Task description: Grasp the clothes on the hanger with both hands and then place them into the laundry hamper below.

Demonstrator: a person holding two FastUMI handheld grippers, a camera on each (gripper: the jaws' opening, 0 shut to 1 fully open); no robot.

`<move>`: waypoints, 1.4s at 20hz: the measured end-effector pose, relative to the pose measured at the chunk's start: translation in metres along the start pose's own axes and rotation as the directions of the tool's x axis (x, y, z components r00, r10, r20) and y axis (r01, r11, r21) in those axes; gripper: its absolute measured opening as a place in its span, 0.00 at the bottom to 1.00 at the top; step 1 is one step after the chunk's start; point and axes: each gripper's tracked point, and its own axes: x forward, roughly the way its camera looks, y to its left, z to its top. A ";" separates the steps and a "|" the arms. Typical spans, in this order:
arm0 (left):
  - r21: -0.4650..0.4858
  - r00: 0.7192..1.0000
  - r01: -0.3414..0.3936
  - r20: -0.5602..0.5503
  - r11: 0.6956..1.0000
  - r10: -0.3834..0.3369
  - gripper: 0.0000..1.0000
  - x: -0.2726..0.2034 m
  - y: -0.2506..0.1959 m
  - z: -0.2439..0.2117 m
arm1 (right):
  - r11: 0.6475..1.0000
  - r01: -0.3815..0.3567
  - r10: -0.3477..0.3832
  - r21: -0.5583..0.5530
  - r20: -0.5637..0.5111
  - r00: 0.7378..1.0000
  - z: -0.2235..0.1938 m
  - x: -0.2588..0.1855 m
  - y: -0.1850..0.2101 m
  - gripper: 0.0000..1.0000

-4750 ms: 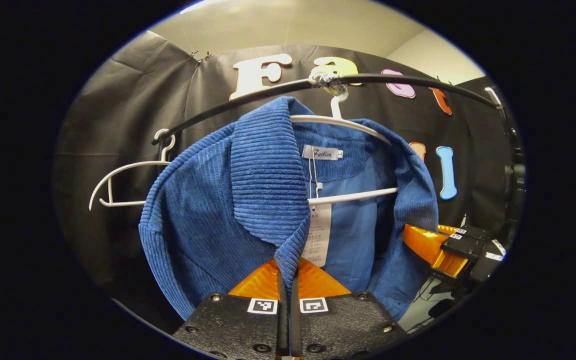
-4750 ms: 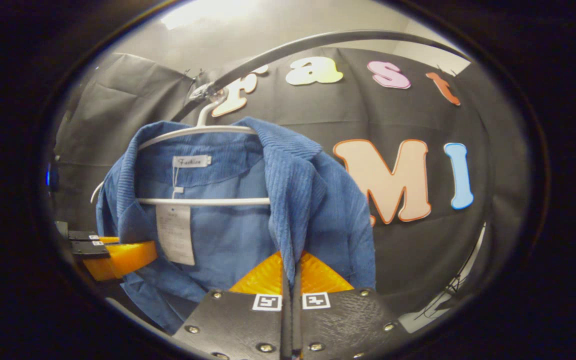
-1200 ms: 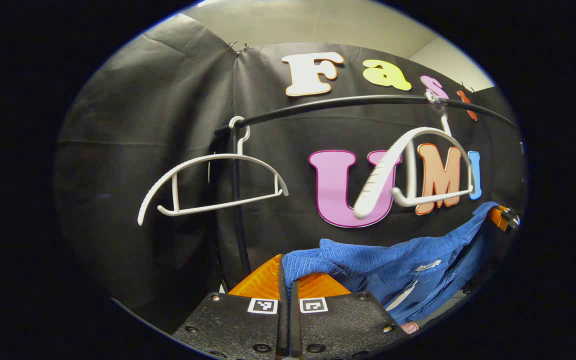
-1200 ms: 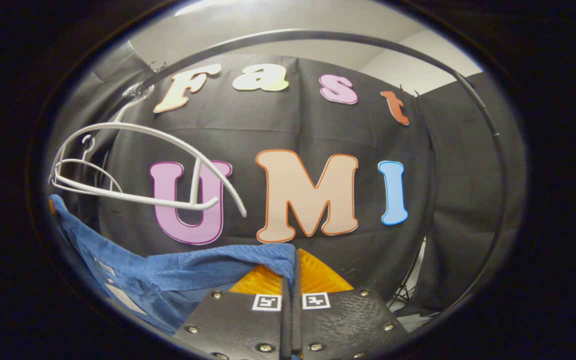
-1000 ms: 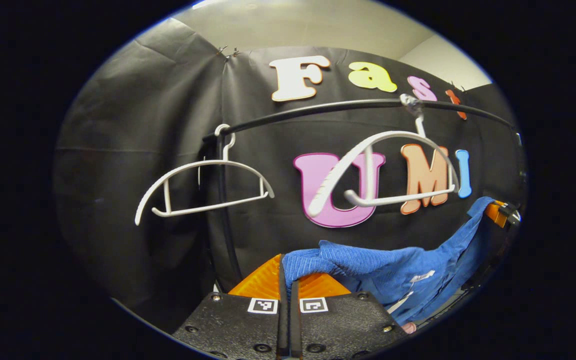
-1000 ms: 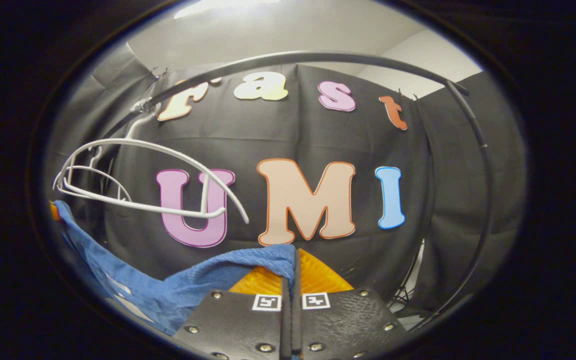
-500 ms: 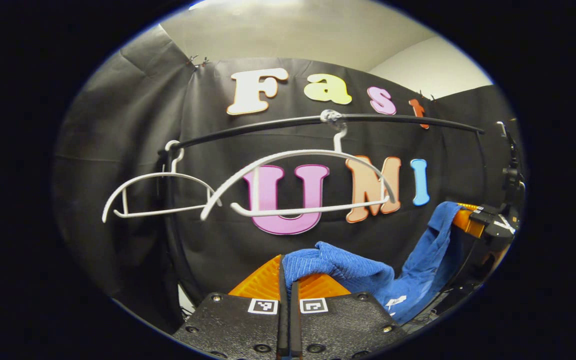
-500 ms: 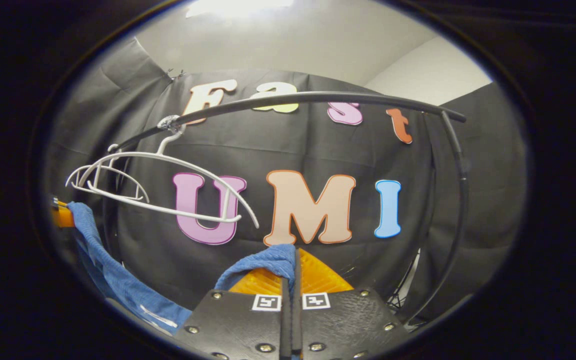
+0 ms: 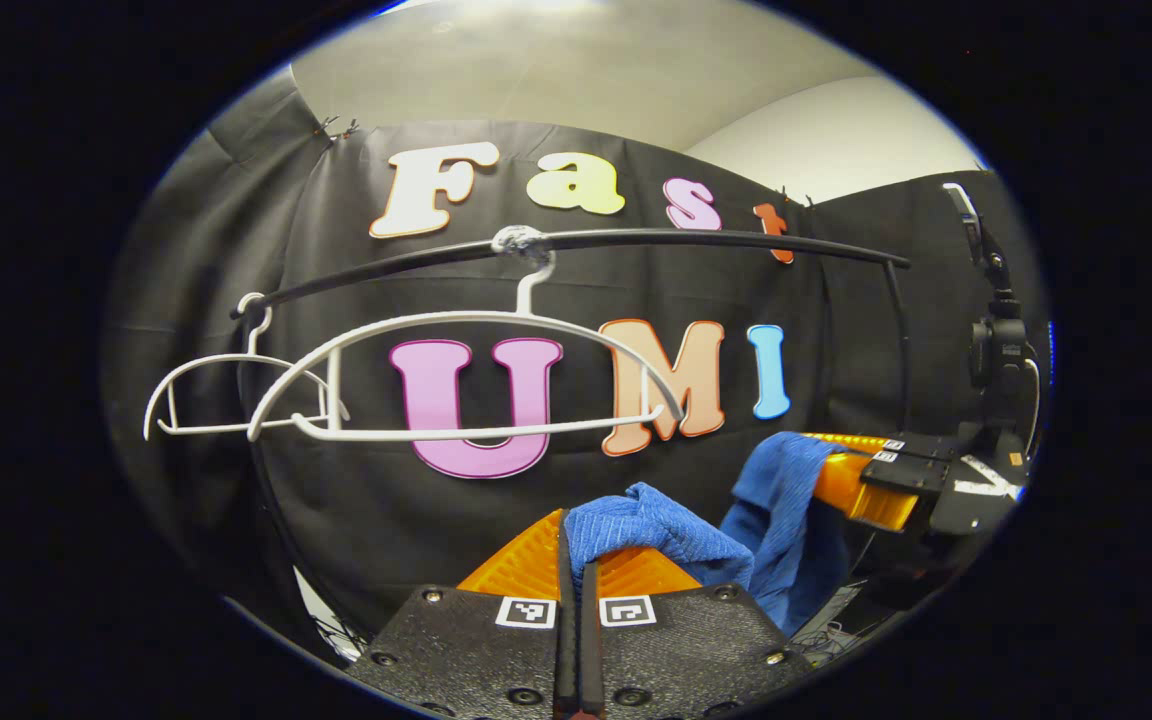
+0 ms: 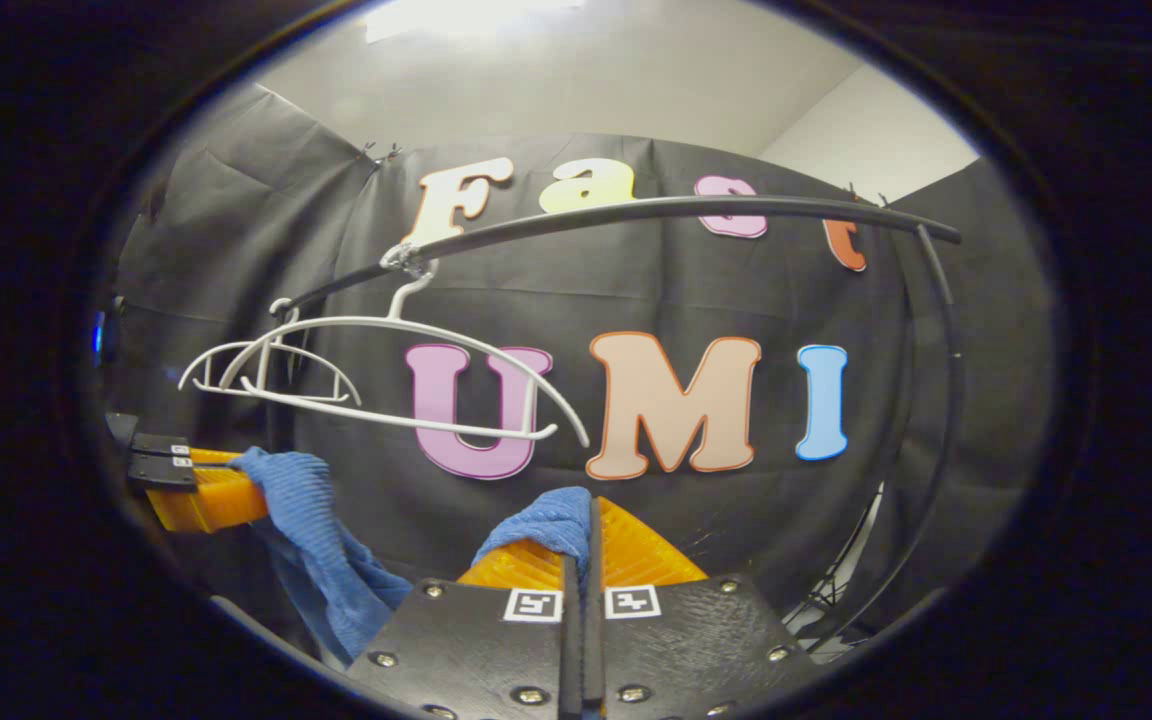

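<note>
Whereas the blue jacket (image 9: 676, 535) hung on the white hanger (image 9: 456, 375) a few seconds ago, in the left gripper view it is now off and below that hanger, which hangs bare from the black rail (image 9: 696, 240). The left gripper (image 9: 576, 545) is clenched on a fold of the cloth, and the garment sags rightward to the right gripper (image 9: 851, 480), which has drawn nearer than half a second ago. A second bare hanger (image 9: 206, 395) hangs left of the first, and a camera stand (image 9: 996, 340) rises at the far right.

In the right gripper view, the right gripper (image 10: 581, 545) grasps another fold of the jacket (image 10: 321, 540), with the left gripper (image 10: 211, 495) low under the hanger (image 10: 386, 380). The rail's upright (image 10: 946, 400) curves down well right of the hanger, with open room between.
</note>
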 end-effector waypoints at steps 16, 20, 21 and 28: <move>-0.046 0.996 0.085 0.024 0.995 -0.084 0.02 -0.009 -0.050 -0.023 | 0.995 -0.054 0.059 0.082 -0.055 0.997 -0.029 -0.027 0.020 0.01; -0.079 0.995 0.098 0.002 0.992 -0.099 0.01 -0.013 -0.048 -0.060 | 0.994 -0.069 0.077 0.087 -0.099 0.992 -0.062 -0.030 0.024 0.01; -0.095 0.995 0.104 -0.001 0.990 -0.104 0.02 -0.014 -0.047 -0.067 | 0.992 -0.076 0.087 0.103 -0.111 0.990 -0.073 -0.030 0.027 0.01; -0.208 0.995 0.030 -0.082 0.978 -0.048 0.02 -0.009 -0.018 -0.142 | 0.990 -0.058 0.084 0.125 -0.214 0.973 -0.156 -0.030 0.022 0.02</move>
